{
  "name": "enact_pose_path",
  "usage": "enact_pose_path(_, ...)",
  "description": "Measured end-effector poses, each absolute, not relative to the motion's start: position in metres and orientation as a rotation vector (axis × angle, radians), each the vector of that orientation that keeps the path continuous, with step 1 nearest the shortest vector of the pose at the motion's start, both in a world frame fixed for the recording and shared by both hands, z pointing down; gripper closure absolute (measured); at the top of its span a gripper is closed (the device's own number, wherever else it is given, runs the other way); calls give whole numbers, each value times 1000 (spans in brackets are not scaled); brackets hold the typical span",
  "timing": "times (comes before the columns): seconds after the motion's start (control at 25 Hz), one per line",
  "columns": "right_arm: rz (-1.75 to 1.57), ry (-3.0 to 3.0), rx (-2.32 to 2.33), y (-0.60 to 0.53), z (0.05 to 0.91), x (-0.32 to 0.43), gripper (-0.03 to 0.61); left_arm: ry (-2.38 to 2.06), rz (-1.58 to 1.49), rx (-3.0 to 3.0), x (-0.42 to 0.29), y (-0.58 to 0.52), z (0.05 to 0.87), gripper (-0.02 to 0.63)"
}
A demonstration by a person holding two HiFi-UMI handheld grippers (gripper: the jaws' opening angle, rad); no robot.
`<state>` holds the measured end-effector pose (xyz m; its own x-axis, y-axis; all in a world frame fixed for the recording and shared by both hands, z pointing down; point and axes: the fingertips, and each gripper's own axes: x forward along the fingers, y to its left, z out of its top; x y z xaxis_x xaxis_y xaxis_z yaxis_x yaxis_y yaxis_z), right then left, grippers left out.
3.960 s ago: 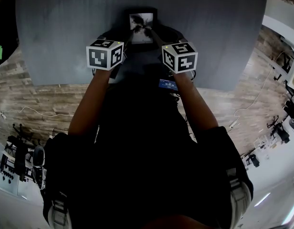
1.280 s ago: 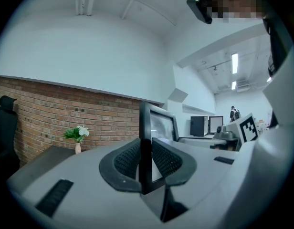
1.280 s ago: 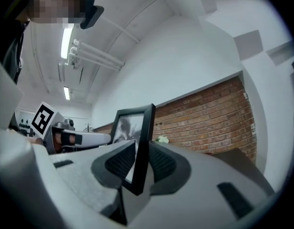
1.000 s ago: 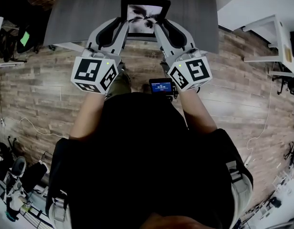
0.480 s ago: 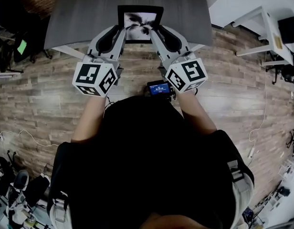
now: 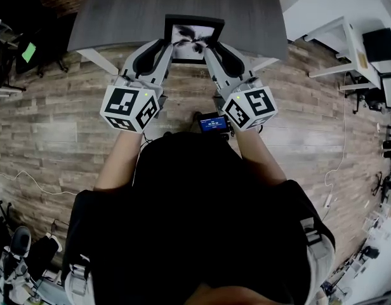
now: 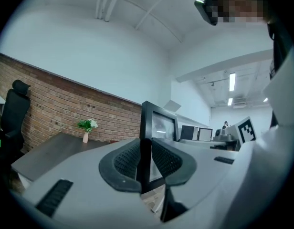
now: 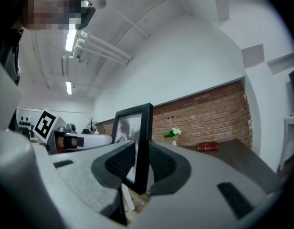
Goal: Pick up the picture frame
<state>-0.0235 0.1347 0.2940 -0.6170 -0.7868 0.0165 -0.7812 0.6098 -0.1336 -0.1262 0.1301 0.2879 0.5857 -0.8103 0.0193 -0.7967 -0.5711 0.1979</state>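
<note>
Evidently lifted: picture frame (image 6: 194, 38), edges pinched by left claw (image 6: 165, 43) and right claw (image 6: 209, 46); worktop (image 6: 119, 8) beyond; pickup seemingly done.

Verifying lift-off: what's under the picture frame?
Wood floor shows below the picture frame, which is clamped at its side edges by the left tongs and right tongs. The tongs' bodies cover the rest beneath it.
</note>
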Motion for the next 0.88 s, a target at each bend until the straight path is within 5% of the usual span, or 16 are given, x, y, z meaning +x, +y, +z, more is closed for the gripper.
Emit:
enact_pose_path(0.36,-230,2820,-1381,165,308,-38,486,-1320,-123,2584,-140,164,307,546)
enact_pose_path(0.88,-240,2784,-1414,171,311,33,486,-1268,-43,2601,-68,176,313,546)
